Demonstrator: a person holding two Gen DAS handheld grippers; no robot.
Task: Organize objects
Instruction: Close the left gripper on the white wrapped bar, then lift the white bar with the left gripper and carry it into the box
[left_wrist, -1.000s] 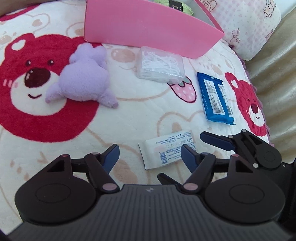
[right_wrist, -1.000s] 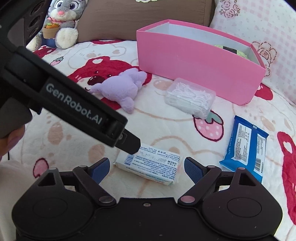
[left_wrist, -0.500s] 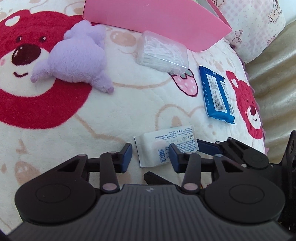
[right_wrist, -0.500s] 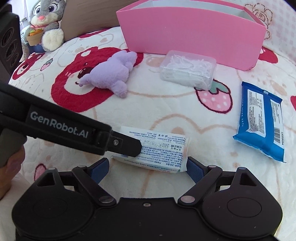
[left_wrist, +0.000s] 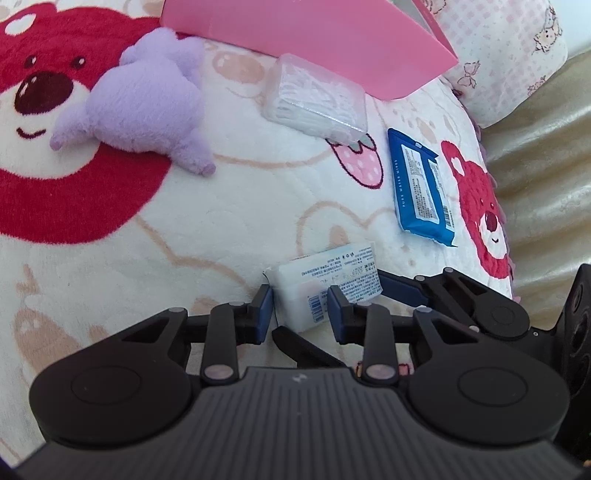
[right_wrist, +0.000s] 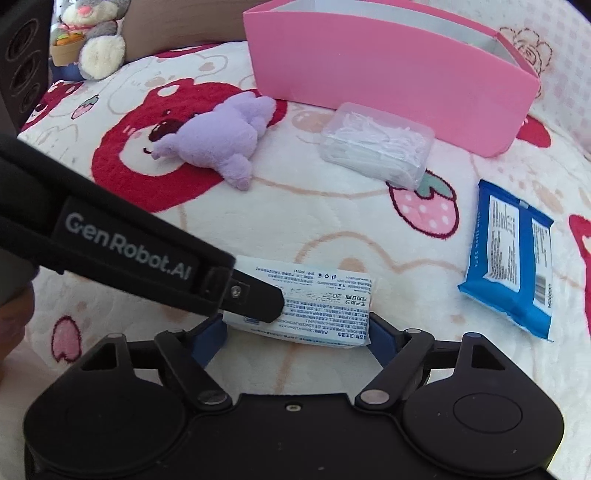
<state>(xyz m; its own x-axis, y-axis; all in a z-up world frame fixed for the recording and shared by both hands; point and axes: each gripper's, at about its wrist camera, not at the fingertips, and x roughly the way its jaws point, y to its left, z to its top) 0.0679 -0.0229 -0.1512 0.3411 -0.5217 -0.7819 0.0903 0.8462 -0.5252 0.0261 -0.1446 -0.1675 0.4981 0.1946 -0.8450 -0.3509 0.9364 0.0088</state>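
A white tissue pack (left_wrist: 325, 284) (right_wrist: 314, 299) lies on the bear-print blanket near me. My left gripper (left_wrist: 300, 312) is closing, and its blue pads pinch the pack's near end across its narrow side. In the right wrist view one left finger (right_wrist: 255, 299) lies over the pack's left part. My right gripper (right_wrist: 296, 332) straddles the pack lengthwise. Its jaws are closing, with the pads right at the pack's two short ends and no squeeze showing. The pink box (right_wrist: 388, 74) (left_wrist: 314, 33) stands open-topped at the back.
A purple plush (left_wrist: 144, 103) (right_wrist: 221, 140) lies to the left. A clear box of white picks (left_wrist: 314, 99) (right_wrist: 376, 147) sits in front of the pink box. A blue wipes pack (left_wrist: 421, 188) (right_wrist: 513, 262) lies to the right. A bunny toy (right_wrist: 92, 40) sits far left, a checked pillow (left_wrist: 506, 55) far right.
The left jaws have narrowed from wide apart onto the tissue pack's end. The right gripper has come forward, so the pack now lies between its fingers.
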